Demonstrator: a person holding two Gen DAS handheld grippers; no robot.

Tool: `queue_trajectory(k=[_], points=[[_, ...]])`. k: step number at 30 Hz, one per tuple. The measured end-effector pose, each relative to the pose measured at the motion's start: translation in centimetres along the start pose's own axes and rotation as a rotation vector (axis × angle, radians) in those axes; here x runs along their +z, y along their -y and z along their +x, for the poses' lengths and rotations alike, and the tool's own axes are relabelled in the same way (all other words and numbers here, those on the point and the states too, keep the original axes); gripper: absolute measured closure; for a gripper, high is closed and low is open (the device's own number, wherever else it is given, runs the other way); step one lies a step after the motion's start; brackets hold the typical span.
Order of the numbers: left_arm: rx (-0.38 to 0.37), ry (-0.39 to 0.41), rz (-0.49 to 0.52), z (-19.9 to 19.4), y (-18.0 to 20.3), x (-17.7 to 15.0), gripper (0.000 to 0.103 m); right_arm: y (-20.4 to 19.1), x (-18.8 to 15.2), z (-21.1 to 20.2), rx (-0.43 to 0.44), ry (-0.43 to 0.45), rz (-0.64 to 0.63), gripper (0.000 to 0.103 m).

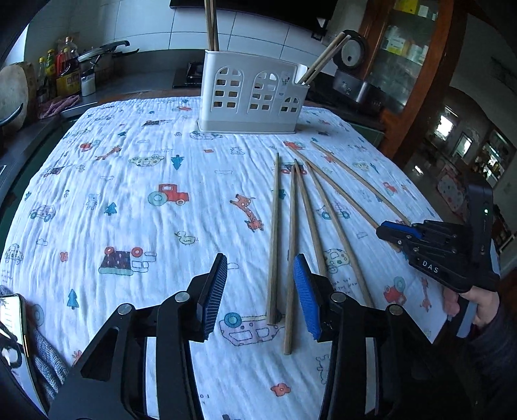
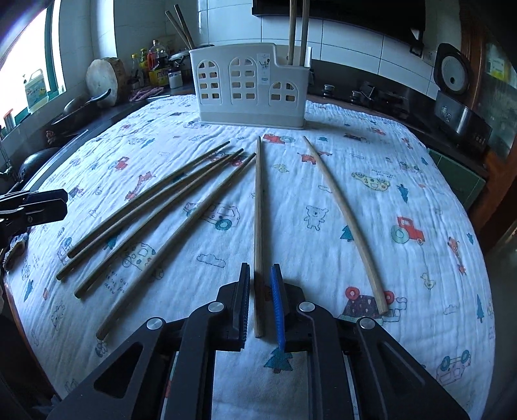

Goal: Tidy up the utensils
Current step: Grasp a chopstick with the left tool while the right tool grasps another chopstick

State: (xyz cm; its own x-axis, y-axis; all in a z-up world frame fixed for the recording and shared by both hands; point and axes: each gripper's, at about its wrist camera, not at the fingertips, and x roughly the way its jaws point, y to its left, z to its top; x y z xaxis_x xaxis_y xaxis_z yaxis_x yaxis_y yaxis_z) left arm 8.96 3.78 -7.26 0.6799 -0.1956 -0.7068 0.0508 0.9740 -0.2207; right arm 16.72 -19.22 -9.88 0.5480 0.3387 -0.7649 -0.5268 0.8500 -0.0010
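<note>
Several wooden chopsticks lie fanned on the cartoon-print cloth [image 1: 135, 200]. My left gripper [image 1: 261, 258] hangs low over their near ends, open. Two chopsticks [image 1: 273, 242] [image 1: 291, 265] lie loose between its blue pads, nearer the right one. My right gripper [image 2: 260, 268] straddles the near end of one straight chopstick [image 2: 258, 210]; its jaws are almost together, with thin slivers of cloth showing on both sides. A curved chopstick [image 2: 342, 213] lies to its right, several darker ones [image 2: 145, 219] to its left. The white utensil holder [image 1: 252, 93] [image 2: 248, 87] stands at the far edge, chopsticks [image 2: 297, 29] upright in it.
A person's hand [image 1: 481, 303] holds the right gripper [image 1: 384, 227] at the cloth's right edge. The left gripper [image 2: 48, 206] shows at the left edge of the right wrist view. Bottles [image 1: 64, 68], a round wooden board [image 2: 103, 79] and a rice cooker [image 2: 452, 74] line the counter behind.
</note>
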Motion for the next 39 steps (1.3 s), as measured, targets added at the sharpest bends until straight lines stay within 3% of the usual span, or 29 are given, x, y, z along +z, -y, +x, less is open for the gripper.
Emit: queue_trajectory(k=[12, 27, 33, 39], points=[[-0.017, -0.056, 0.045, 3.0, 1.6, 0.1, 0.088, 0.1, 0.0, -0.1, -0.015, 0.001, 0.003, 0.096], [0.033, -0.097, 0.046, 5.1, 1.6, 0.2, 0.093, -0.1, 1.7, -7.2, -0.023, 0.161, -0.012, 0.096], [0.064, -0.083, 0.057, 4.8, 2.3, 0.6, 0.097, -0.6, 3.8, -10.6, -0.021, 0.246, -0.034, 0.096], [0.040, 0.024, 0.054, 0.6, 2.4, 3.0, 0.097, -0.8, 6.3, -12.5, -0.017, 0.282, -0.072, 0.096]])
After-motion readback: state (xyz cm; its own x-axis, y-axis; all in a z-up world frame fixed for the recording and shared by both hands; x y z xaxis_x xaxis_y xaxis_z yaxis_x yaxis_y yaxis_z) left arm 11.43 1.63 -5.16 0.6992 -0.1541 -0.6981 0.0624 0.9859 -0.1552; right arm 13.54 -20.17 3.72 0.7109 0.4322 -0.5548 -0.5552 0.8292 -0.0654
